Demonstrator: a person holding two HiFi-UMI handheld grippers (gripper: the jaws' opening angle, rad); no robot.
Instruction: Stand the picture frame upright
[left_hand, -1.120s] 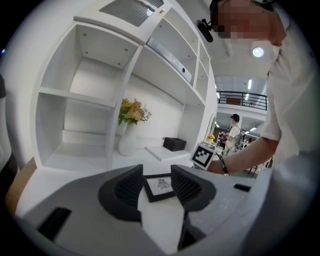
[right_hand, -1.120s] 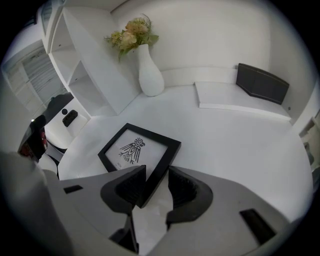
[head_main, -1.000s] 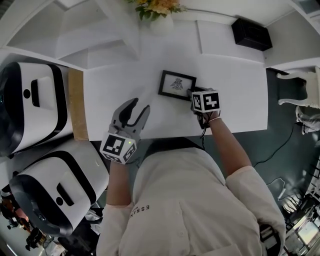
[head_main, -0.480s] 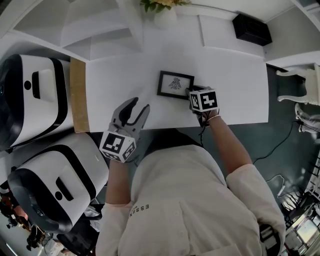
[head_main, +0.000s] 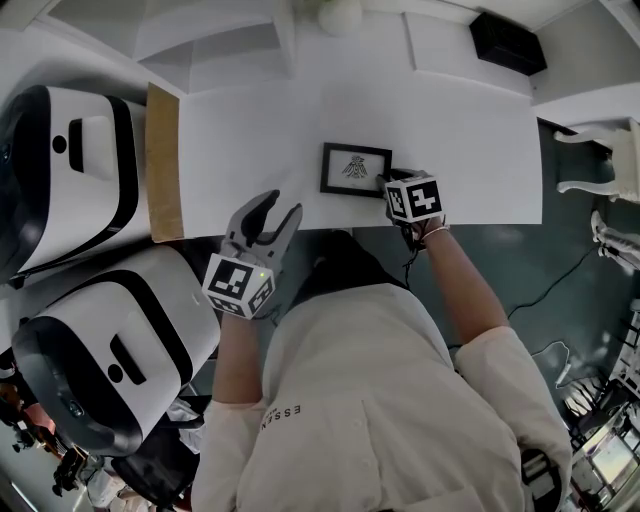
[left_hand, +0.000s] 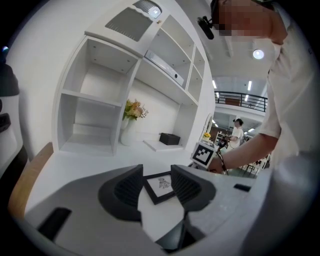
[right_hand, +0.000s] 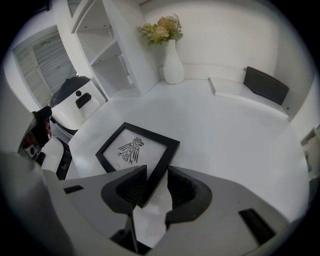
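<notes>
Right gripper view: picture frame (right_hand: 137, 150) lies flat on the white table (right_hand: 235, 135), one side rail between the parted, unclamped jaws of the right gripper (right_hand: 156, 179); left gripper (head_main: 268, 215) hangs wide and empty. Frame judged light, rigid, probably glazed and slippery: grip the rail, not the face.

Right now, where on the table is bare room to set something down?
Bare: table between wooden strip and frame, left gripper over its near edge; also right of frame to the edge. Crowded: frame's near-right corner, straddled by the right gripper.

Vase (right_hand: 173, 65) w/ flowers (right_hand: 162, 27), black box (right_hand: 265, 85)
</notes>
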